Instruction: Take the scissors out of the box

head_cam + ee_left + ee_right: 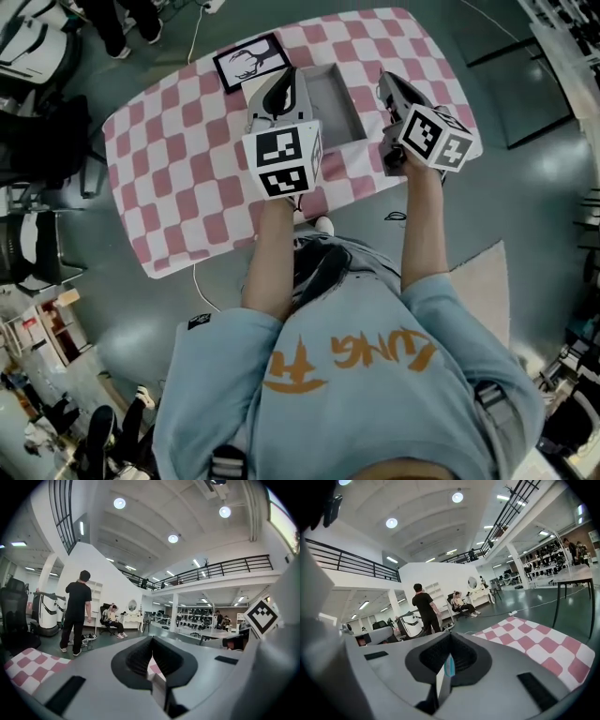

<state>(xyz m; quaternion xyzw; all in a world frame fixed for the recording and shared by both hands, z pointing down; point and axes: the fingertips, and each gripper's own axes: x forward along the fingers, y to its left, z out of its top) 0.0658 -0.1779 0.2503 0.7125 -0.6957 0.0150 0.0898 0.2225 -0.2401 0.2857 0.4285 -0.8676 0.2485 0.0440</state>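
Note:
No scissors show in any view. A grey open box sits on the pink-and-white checked table, and what I see of its inside is bare grey. Beside it lies a black lid with a white deer picture. My left gripper hovers over the box's left edge and hides that part. In its own view the left gripper has its jaws together with nothing between them. My right gripper is raised at the box's right side. The right gripper is shut and holds nothing.
Both grippers point nearly level across a large hall. A person in black stands there, and another sits on a chair. Chairs and gear crowd the floor left of the table. A dark-legged table stands at the right.

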